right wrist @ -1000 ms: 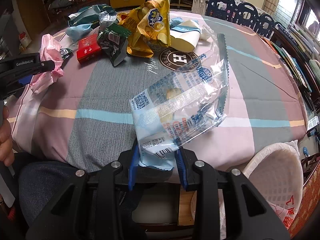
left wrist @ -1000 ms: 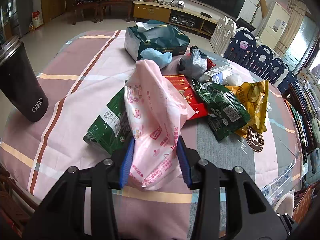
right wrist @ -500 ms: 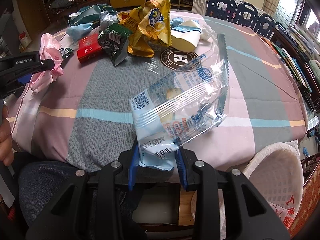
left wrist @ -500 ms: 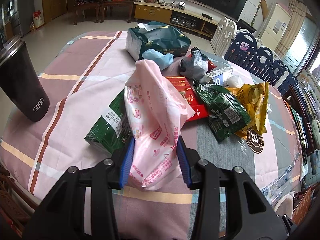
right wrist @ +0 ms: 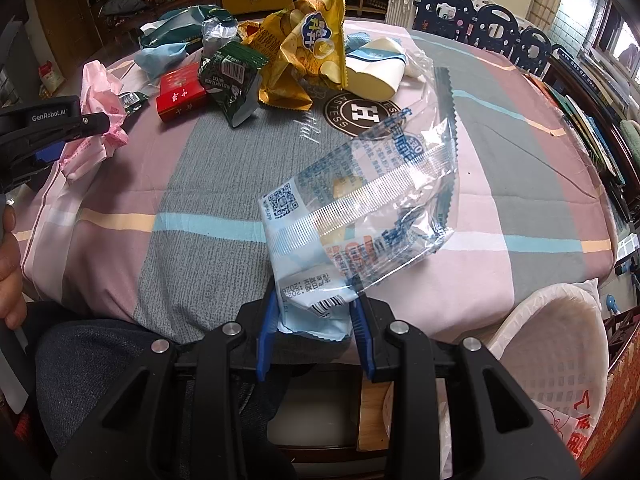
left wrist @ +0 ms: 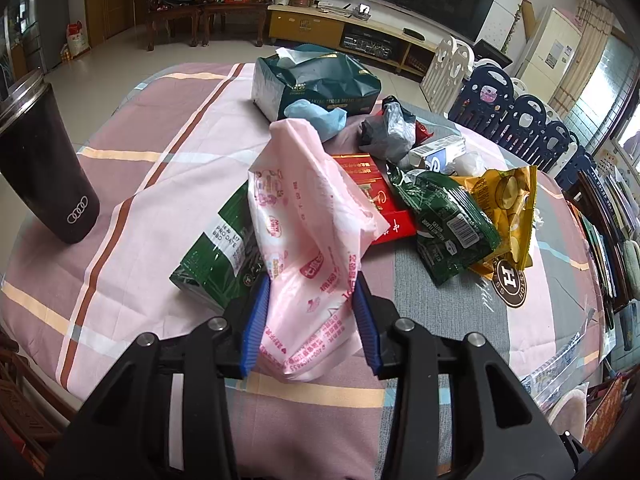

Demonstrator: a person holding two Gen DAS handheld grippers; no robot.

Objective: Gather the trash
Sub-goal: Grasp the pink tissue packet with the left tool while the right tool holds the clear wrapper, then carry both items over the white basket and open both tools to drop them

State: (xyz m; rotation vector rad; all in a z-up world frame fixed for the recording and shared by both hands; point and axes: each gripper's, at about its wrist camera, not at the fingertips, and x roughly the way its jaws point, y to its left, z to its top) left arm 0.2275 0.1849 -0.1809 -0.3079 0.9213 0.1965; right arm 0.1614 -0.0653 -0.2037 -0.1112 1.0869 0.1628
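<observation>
The left gripper (right wrist: pixel 86 122) carries "GenRobot.AI" in white on its black arm. A black tumbler (left wrist: pixel 44 168) at the bench's left edge bears four linked rings. The bench cloth has a round brown badge (right wrist: pixel 357 114) with a big "H" and the letters "ASTESS" along its ring. The green wrapper (left wrist: pixel 218 256) near the front edge reads "PRO DATE" and "BBD". A yellow chip bag (right wrist: pixel 310 46) shows Chinese characters on a blue patch. The clear blue wrapper (right wrist: pixel 360 216) has a QR code and a barcode; its small print is too fine to read.
</observation>
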